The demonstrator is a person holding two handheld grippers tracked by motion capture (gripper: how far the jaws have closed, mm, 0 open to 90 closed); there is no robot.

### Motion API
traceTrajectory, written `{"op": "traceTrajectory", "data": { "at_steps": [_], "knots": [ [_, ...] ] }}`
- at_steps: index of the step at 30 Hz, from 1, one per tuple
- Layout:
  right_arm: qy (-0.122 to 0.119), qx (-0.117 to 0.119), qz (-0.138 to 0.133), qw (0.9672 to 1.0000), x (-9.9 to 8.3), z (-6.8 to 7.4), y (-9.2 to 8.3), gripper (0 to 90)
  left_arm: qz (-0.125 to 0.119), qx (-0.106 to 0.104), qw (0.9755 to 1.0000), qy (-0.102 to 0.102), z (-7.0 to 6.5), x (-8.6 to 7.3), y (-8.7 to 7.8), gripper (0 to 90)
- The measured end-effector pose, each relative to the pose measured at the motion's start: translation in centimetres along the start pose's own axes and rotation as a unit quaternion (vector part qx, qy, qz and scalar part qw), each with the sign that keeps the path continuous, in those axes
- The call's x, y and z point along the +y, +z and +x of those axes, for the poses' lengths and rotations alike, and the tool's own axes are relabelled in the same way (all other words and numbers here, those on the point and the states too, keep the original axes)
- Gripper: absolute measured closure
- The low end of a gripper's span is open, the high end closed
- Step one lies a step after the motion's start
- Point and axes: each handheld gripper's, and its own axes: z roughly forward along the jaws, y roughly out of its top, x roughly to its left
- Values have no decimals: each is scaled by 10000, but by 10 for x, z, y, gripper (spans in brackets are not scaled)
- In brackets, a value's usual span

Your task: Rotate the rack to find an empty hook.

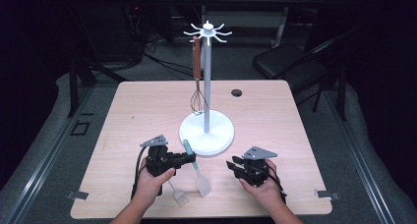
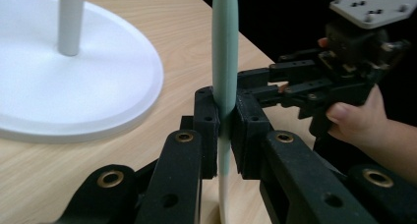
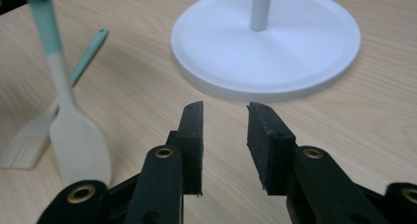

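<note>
My left gripper (image 1: 192, 158) is shut on the teal handle of a spatula (image 1: 202, 184), whose cream blade points toward the table's front edge. In the left gripper view the pads (image 2: 206, 121) clamp the spatula handle (image 2: 225, 62), which stands upright between them. A small brush (image 1: 179, 197) with a teal handle lies flat on the table beside my left hand. My right gripper (image 1: 232, 165) stands open just right of the spatula with nothing between its jaws. The right gripper view has the spatula blade (image 3: 78, 140) and the brush (image 3: 29, 140) at its left, beyond my right gripper (image 3: 224, 116).
A white utensil stand (image 1: 207, 86) rises from a round base (image 1: 216, 135) at mid-table, with a brown-handled whisk (image 1: 197, 86) hanging from one top hook. A dark round grommet (image 1: 237, 93) sits near the far edge. A chair (image 1: 285, 59) stands behind the table at the right.
</note>
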Motion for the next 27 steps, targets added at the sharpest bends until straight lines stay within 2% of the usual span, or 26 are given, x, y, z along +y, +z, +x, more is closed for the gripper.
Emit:
{"op": "traceTrajectory", "data": {
  "at_steps": [4, 7, 12, 18, 22, 23, 24, 25, 26, 27],
  "knots": [
    [105, -47, -7, 9999, -5, -6, -3, 680, 130, -39, 9997, 208, -8, 6, 3, 828],
    [237, -59, -95, 9997, -4, -9, -3, 680, 238, -138, 9992, 278, -12, 12, 5, 829],
    [340, -41, -26, 9994, -6, -13, -2, 680, 465, -31, 9965, 695, -19, 30, 4, 829],
    [413, -96, -53, 9991, -7, -17, -4, 673, 600, -13, 9942, 887, -20, 50, 2, 829],
    [474, -122, -91, 9988, -8, -19, -4, 666, 697, -50, 9932, 927, -18, 60, 2, 829],
    [337, -213, 55, 9992, -8, -22, -7, 662, 723, -12, 9928, 956, -18, 63, 2, 829],
    [476, -164, -97, 9987, -9, -20, -4, 656, 769, -1, 9920, 1003, -18, 66, 2, 829],
    [459, -181, -91, 9987, -10, -21, -4, 652, 780, 13, 9918, 1011, -19, 69, 3, 829],
    [466, -181, -116, 9987, -10, -22, -4, 649, 781, 137, 9914, 1044, -20, 72, 3, 829],
    [461, -194, -115, 9987, -10, -22, -5, 644, 822, 62, 9905, 1098, -20, 76, 2, 829]
  ]
}}
